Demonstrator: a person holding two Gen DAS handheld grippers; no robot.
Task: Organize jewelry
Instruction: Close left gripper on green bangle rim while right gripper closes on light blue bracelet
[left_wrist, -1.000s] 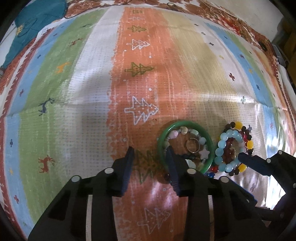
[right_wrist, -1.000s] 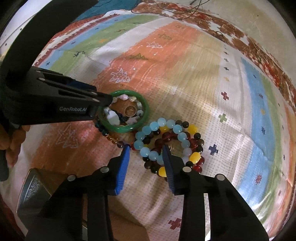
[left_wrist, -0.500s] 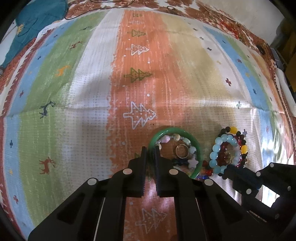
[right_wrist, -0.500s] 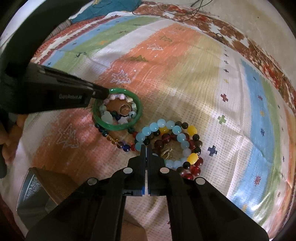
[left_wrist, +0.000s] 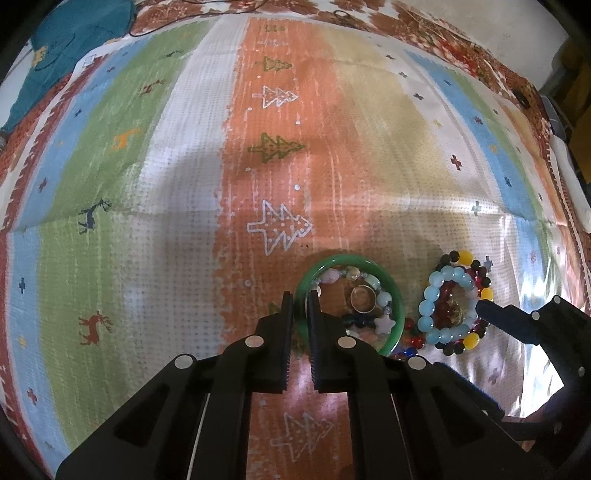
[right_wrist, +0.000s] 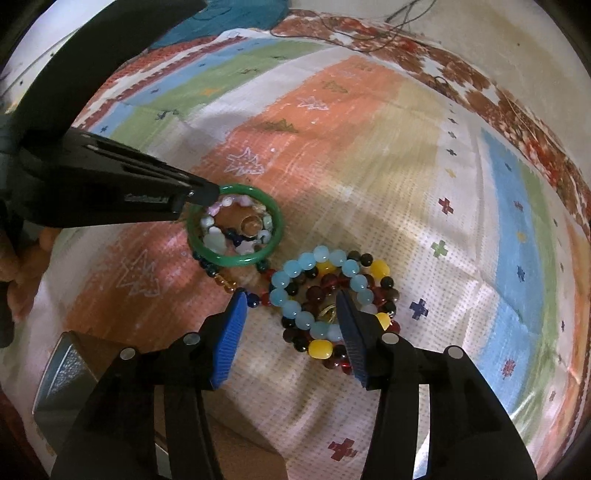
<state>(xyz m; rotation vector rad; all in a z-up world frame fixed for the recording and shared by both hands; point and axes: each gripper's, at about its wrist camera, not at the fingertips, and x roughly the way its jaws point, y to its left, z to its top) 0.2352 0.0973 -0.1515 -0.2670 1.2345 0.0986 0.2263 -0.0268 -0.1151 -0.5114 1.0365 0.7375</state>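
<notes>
Jewelry (right_wrist: 325, 295); grey box (right_wrist: 62, 373) right-view only

My left gripper (left_wrist: 300, 299) is matte black plastic, its jaws faced with ribbed black pads, round silver screw heads along each finger. My right gripper (right_wrist: 291, 302) has the same black frame and silver screws but ribbed blue pads (right_wrist: 227, 339). White lettering marks the left one's side.

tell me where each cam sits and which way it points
Left wrist: on the left gripper, angled steeply down at the striped cloth; own fingers shut on the green bangle.
Right wrist: on the right gripper, looking down at the blue bead bracelet; own jaws opening around it.
Shared: bangle, bracelet, cloth, each other's gripper.
</notes>
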